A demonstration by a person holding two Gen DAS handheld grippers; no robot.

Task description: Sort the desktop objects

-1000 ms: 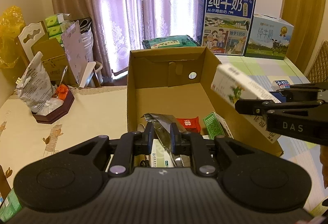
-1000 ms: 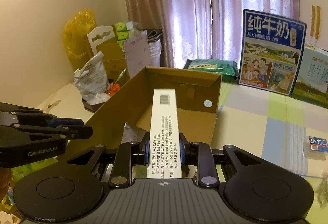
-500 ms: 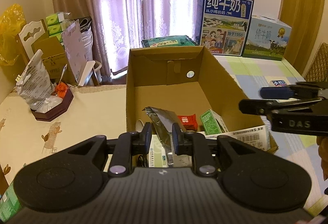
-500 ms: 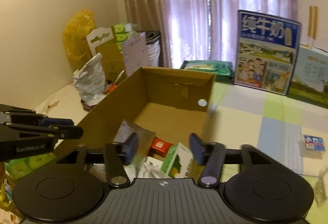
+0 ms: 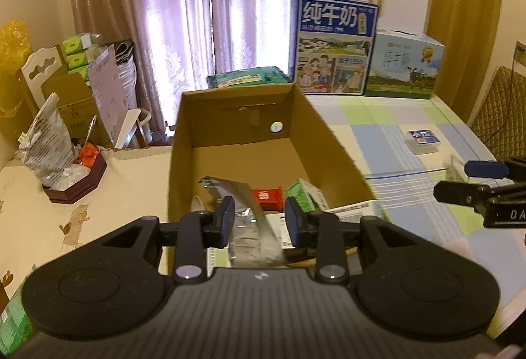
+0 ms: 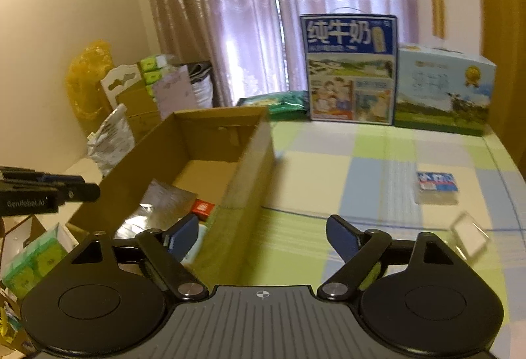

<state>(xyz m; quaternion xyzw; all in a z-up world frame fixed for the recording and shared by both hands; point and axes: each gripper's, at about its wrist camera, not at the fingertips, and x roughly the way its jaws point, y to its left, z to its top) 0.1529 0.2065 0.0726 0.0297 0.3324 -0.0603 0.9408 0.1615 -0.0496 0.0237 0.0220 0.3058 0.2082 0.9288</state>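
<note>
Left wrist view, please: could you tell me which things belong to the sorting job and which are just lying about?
Job in hand:
cardboard box
silver foil pouch
red packet
green carton
small blue-labelled plastic case

Lying about:
blue milk carton case
pale blue milk case
green wipes pack

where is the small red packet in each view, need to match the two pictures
Left wrist view: the small red packet lies on the floor of the cardboard box, just above centre, between a silver foil bag and a green carton.
Right wrist view: the same packet shows left of centre, against the box's right wall.
Shared landmark: the blue milk carton case by the curtain.
</note>
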